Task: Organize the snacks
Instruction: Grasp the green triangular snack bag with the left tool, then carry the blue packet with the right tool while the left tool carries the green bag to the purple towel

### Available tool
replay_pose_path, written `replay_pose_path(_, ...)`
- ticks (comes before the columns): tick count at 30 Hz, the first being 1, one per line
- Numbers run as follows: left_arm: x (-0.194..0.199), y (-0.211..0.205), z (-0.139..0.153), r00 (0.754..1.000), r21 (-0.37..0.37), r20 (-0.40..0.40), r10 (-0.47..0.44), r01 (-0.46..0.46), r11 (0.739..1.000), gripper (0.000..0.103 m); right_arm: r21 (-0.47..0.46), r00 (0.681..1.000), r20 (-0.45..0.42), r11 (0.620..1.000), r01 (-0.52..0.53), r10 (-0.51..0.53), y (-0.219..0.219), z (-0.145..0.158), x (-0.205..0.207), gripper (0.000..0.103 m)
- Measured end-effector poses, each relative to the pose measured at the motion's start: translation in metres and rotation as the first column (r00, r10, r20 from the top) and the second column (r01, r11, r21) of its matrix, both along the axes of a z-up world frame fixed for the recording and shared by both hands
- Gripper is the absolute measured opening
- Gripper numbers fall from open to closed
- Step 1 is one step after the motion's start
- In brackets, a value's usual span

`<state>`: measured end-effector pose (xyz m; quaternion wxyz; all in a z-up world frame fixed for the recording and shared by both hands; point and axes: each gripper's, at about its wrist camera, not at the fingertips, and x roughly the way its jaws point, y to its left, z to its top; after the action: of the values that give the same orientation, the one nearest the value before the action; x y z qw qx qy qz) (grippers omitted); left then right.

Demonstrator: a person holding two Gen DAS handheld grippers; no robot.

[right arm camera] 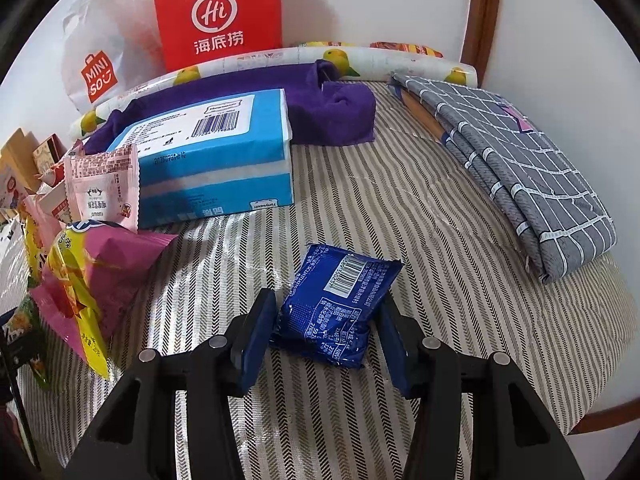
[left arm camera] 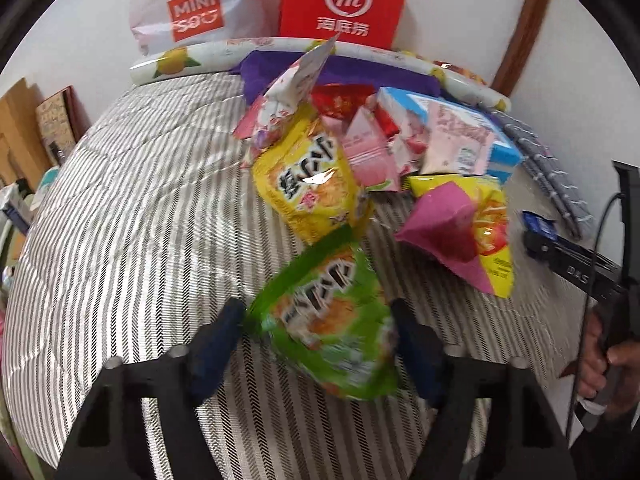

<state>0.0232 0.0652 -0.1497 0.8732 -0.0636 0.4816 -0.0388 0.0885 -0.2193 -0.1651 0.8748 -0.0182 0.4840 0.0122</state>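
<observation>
My left gripper (left arm camera: 318,326) has its blue pads on both sides of a green snack bag (left arm camera: 330,320), which is blurred and tilted above the striped cloth. A yellow snack bag (left arm camera: 316,184) lies just beyond it, before a pile of pink packets (left arm camera: 372,144). My right gripper (right arm camera: 326,322) has its jaws around a small blue packet (right arm camera: 338,306) that lies on the cloth, with small gaps at the pads. A magenta and yellow bag (right arm camera: 92,272) lies to its left and shows in the left wrist view (left arm camera: 460,228).
A blue and white box (right arm camera: 216,148) lies on a purple cloth (right arm camera: 336,104). A red Hi paper bag (right arm camera: 220,12) and a white Miniso bag (right arm camera: 100,60) stand at the wall. A folded grey checked cloth (right arm camera: 520,168) lies right. A fruit-print roll (left arm camera: 192,60) lines the back.
</observation>
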Motion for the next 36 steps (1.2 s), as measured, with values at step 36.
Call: replay_pose_path(36, 0.061, 0.023, 0.111, 0.983, -0.084, 0.181, -0.018, 0.034, 0.996, 0.052, 0.048, 0.981, 0.183, 0.996, -0.074, 0.064, 0.031, 0.117, 0.021, 0.049)
